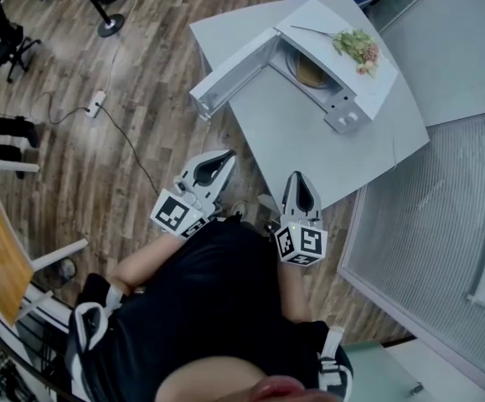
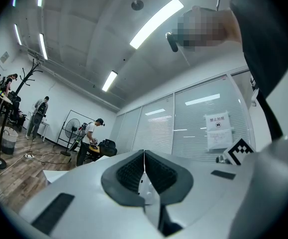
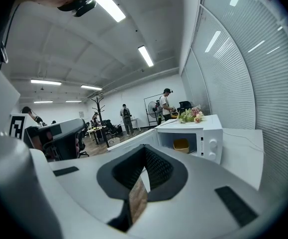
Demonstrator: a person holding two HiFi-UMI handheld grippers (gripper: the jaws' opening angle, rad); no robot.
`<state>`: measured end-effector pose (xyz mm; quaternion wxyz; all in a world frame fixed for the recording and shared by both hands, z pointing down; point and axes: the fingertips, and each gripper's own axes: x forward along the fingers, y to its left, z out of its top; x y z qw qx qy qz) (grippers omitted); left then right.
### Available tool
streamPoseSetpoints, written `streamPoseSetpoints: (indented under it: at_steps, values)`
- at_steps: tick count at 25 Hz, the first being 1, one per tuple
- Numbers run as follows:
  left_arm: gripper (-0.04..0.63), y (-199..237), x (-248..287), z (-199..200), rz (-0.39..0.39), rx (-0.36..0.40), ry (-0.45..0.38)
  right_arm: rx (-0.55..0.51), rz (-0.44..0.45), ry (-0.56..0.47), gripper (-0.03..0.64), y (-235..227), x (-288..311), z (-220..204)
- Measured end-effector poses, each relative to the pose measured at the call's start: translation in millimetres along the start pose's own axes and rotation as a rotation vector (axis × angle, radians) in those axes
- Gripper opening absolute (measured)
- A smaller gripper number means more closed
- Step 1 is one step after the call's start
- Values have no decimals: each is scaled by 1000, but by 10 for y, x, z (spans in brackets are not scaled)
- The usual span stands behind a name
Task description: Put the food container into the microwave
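The white microwave [image 1: 353, 78] stands on the grey table [image 1: 309, 149] with its door [image 1: 229, 72] swung wide open. A yellow food container [image 1: 311, 72] sits inside the cavity, and it also shows in the right gripper view as the container [image 3: 181, 144] within the microwave [image 3: 211, 133]. My left gripper [image 1: 223, 159] and right gripper [image 1: 298, 182] are held close to my body at the table's near edge, well short of the microwave. Both are shut with nothing between the jaws, as the left gripper [image 2: 144, 158] and right gripper [image 3: 144, 156] show in their own views.
A bunch of flowers [image 1: 358, 47] lies on top of the microwave. A glass partition with blinds [image 1: 443, 216] runs along the right. On the wooden floor lie a power strip with cable [image 1: 96, 103] and a stand base [image 1: 110, 25]. People [image 2: 89, 138] work in the background.
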<state>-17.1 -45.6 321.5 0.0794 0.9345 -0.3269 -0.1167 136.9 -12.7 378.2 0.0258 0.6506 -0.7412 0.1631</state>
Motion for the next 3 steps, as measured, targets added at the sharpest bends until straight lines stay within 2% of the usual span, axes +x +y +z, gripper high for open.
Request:
streamPoseSetpoints:
  at_steps: [3]
  values:
    - [25, 30, -22, 14, -5, 0, 0, 2, -5, -4, 23, 36, 12, 7]
